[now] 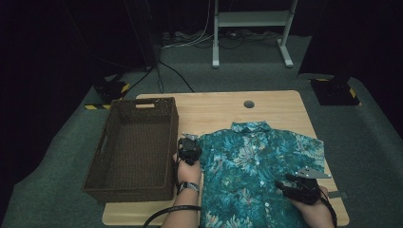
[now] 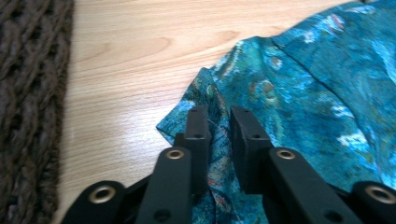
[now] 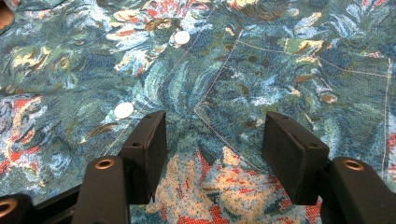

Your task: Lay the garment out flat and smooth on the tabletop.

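A teal floral shirt (image 1: 259, 171) is laid flat, front up, on a pale wooden table (image 1: 214, 111), its collar pointing to twelve o'clock and its hem running off the near edge at six. A row of white buttons (image 3: 124, 110) is seen down the placket in the right gripper view. At nine o'clock from the shirt, a dark brown woven basket (image 1: 111, 156) is set on the table's left part, hanging slightly over the left edge; nothing is seen inside it. A small round hole (image 1: 249, 104) is cut into the tabletop at twelve o'clock, beyond the collar.

The left gripper (image 1: 189, 151) is held at the shirt's left sleeve edge, between basket and shirt. In the left gripper view (image 2: 218, 128) a fold of the sleeve fabric is pinched between the two black jaws, which are drawn nearly together, with bare wood just beside the cloth. The right gripper (image 1: 297, 186) is held over the shirt's lower right part, at about four o'clock from the shirt's middle. In its own view (image 3: 212, 140) the jaws are spread apart above flat cloth, and nothing is gripped between them.

The table is surrounded by grey-green carpet (image 1: 62, 142). At twelve o'clock a white metal frame (image 1: 249, 28) is stood against a dark backdrop, with cables (image 1: 190, 40) strewn at its foot. Black floor plates edged with yellow-black tape are placed at ten (image 1: 110, 90) and two o'clock (image 1: 335, 91).
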Demonstrator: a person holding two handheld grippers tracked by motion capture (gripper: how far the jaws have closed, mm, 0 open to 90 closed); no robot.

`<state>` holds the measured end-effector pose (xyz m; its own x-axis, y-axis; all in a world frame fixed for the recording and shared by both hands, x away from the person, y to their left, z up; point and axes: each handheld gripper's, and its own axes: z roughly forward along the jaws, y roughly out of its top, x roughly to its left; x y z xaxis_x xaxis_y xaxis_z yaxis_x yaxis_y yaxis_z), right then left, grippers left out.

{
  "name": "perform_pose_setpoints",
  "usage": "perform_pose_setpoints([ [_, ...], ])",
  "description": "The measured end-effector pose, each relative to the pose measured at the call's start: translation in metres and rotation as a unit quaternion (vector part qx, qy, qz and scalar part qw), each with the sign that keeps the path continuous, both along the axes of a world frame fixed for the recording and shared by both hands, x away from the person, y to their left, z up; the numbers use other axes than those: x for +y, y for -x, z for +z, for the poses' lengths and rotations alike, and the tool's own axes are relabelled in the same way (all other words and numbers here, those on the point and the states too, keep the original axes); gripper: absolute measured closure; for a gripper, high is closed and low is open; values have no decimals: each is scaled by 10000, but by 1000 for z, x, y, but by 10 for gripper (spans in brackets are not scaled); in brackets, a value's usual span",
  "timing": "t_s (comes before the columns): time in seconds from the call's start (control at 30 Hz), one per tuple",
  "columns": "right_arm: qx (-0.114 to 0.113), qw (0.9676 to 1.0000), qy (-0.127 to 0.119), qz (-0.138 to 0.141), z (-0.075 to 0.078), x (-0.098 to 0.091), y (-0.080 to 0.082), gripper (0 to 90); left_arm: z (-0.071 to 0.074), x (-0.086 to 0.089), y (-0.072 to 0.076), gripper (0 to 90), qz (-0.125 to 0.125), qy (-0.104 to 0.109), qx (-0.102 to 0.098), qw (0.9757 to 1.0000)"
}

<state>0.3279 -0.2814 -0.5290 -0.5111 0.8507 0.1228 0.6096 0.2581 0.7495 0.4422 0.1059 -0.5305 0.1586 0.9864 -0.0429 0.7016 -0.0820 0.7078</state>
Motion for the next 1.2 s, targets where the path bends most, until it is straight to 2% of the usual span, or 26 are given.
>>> perform_pose_setpoints([
  [0.07, -2, 10000, 12, -4, 0, 0, 0, 403, -1, 0, 1, 812, -15, 19, -24, 10000],
  [0.17, 32, 10000, -30, -80, -2, -4, 0, 405, 1, -2, 3, 865, -36, 135, 57, 9999],
  [0.3, -17, 10000, -35, -70, 1, -6, 1, 405, 6, -5, 8, 874, -122, 50, 23, 9999],
  [0.43, -73, 9999, -24, -99, 3, -9, 1, 405, 14, -7, 10, 875, -97, 105, -35, 9999],
  [0.57, -21, 9998, 117, -139, 1, -10, 1, 396, 21, -11, 15, 874, -125, 71, -37, 9999],
  [0.7, -92, 9992, 353, -156, 2, -9, 2, 376, 23, -15, 14, 873, -262, 70, 107, 9996],
  [0.8, -104, 9989, 410, -178, 2, -9, 2, 365, 24, -16, 17, 873, -306, 33, 172, 9994],
  [0.83, -113, 9989, 421, -178, 2, -8, 2, 364, 26, -16, 19, 873, -320, 62, 169, 9993],
  [0.97, -139, 9989, 435, -101, 2, -6, 1, 362, 32, -15, 21, 872, -427, -40, 91, 9990],
  [1.03, -42, 9991, 405, -110, 0, -6, -1, 362, 34, -15, 21, 872, -448, -50, 68, 9990],
  [1.2, -72, 9988, 466, -101, 0, -5, -1, 363, 37, -22, 21, 872, -529, 25, -17, 9986],
])
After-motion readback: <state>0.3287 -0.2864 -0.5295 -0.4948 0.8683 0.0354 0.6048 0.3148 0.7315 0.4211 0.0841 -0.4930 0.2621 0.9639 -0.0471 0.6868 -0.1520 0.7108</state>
